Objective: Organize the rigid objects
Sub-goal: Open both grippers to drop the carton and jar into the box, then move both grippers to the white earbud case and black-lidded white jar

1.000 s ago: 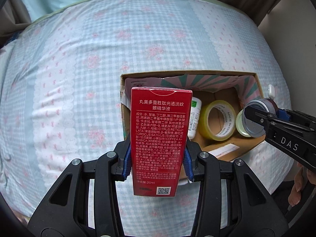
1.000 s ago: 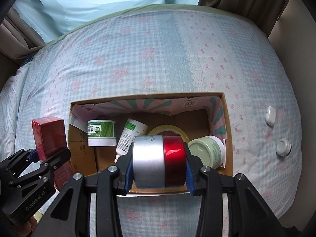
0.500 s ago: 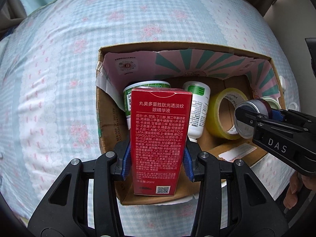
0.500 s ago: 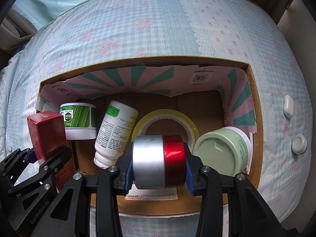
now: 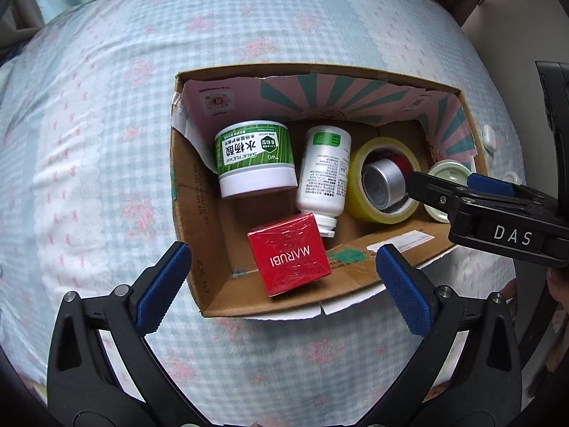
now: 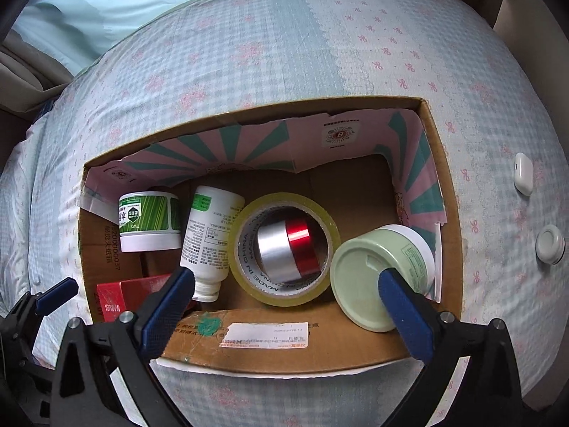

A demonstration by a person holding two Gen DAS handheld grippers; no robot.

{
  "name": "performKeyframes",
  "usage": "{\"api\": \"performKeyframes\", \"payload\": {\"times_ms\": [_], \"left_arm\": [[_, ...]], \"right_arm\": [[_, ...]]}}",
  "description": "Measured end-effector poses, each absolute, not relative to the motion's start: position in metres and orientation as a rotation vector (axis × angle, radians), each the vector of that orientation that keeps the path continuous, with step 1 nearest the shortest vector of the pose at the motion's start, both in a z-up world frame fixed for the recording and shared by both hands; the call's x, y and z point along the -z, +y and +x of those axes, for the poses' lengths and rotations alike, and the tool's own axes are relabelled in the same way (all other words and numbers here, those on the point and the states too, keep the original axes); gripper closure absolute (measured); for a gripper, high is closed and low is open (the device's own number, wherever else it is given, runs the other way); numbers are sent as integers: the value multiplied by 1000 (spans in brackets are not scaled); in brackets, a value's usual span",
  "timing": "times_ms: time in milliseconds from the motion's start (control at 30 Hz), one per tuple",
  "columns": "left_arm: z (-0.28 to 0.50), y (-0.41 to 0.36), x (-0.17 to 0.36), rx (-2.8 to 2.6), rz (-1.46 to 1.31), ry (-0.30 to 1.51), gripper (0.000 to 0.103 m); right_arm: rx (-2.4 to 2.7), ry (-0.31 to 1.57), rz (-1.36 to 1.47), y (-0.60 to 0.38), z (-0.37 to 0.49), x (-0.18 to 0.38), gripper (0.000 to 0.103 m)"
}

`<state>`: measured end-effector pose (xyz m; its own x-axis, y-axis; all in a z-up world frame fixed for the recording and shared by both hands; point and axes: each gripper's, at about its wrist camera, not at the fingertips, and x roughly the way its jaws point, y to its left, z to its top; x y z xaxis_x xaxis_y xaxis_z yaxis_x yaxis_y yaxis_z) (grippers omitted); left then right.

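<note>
Left wrist: left tool (image 5: 282, 272) spread wide, empty; red shrink-wrapped carton (image 5: 288, 259) stands in near part of brown cardboard box (image 5: 362, 277) on the bed, clear of the white bottle (image 5: 322, 174).

Right wrist: right tool (image 6: 286, 304) wide, empty; silver-and-red metal cylinder (image 6: 287, 249) nested inside yellow tape roll (image 6: 284, 249), probably so it won't roll.

Both grippers hang with jaws spread wide and empty: the left gripper (image 5: 282, 270), the right gripper (image 6: 286, 299).
</note>
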<state>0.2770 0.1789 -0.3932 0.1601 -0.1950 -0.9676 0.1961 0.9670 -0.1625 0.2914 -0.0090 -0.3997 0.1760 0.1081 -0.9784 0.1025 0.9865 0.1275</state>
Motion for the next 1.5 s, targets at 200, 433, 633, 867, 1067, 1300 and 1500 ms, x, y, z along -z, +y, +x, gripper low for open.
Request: {"api": "performKeyframes", "payload": {"times_ms": [200,433,633,867,1067,1300,1500], "left_arm": [[272,177,378,284,-4,1366,0],[264,183,349,268,-29,1326,0],[253,192,317,246,-45,1296,0],[233,192,261,255,-59,1227,0],[219,168,216,292,-4,1134,0],[222,113,184,367,39,1087,0],[238,28,181,435,157,1086,0]], "right_arm": [[-12,1385,163,-12,284,383,0],[-14,1355,135,-10,277,353,0],[-12,1311,83,-4,263,312,0],[2,1232,69,-11,232,241,0],[63,1200,69,-37,198,199,0],[192,1175,44,-99,157,179,0],[315,1141,161,-177,131,187,0]]}}
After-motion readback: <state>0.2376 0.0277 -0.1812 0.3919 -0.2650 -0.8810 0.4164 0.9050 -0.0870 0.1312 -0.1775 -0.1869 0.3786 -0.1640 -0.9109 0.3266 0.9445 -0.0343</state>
